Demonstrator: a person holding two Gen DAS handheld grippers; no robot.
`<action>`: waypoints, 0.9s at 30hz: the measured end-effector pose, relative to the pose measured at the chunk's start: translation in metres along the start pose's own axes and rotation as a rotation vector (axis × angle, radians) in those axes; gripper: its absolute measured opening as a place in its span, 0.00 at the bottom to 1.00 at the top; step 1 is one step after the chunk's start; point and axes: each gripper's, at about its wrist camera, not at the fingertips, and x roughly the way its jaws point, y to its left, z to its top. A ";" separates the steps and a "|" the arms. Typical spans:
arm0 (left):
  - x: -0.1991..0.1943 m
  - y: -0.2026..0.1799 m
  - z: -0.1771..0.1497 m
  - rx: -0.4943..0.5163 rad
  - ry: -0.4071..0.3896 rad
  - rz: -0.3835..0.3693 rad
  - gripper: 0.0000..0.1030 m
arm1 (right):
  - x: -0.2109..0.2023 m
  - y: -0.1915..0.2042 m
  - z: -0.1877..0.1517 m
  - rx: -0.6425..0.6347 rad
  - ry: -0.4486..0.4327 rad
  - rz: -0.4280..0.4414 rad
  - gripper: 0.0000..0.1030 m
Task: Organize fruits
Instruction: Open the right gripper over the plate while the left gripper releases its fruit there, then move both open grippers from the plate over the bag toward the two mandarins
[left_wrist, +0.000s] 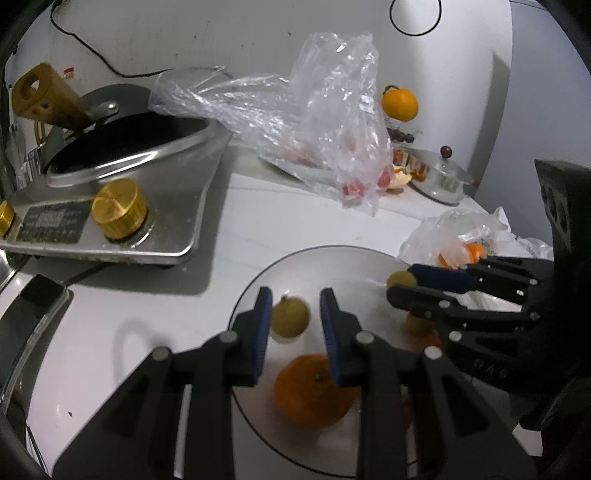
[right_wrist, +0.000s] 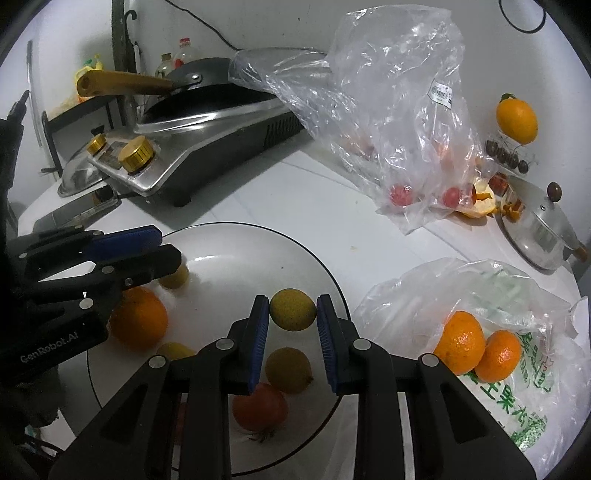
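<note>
A white plate (right_wrist: 295, 243) with a dark rim holds an orange (right_wrist: 138, 317), several small yellow-green fruits and a red pomegranate (right_wrist: 260, 408). My right gripper (right_wrist: 291, 314) is shut on one yellow-green fruit (right_wrist: 293, 309) above the plate. My left gripper (left_wrist: 293, 314) is open over the plate (left_wrist: 332, 266), with a small yellow-green fruit (left_wrist: 290, 316) loose between its fingers and the orange (left_wrist: 314, 389) below. The right gripper shows in the left wrist view (left_wrist: 400, 286). Two oranges (right_wrist: 476, 347) lie in a clear bag at the right.
A steel cooker (left_wrist: 110, 206) with gold knobs and a pan stands at the back left. A big clear bag (right_wrist: 388, 122) with red fruits lies behind the plate. An orange (right_wrist: 516, 117) sits on a stand, and a steel pot lid (right_wrist: 539, 229) lies at the right.
</note>
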 end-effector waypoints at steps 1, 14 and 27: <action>0.000 0.000 0.000 -0.003 0.002 0.001 0.30 | 0.001 0.000 0.000 -0.002 -0.001 -0.002 0.28; -0.024 -0.009 0.001 0.012 -0.030 0.015 0.31 | -0.024 0.001 0.000 0.000 -0.034 -0.028 0.29; -0.061 -0.031 0.003 0.047 -0.095 0.025 0.31 | -0.070 0.000 -0.005 0.004 -0.102 -0.057 0.29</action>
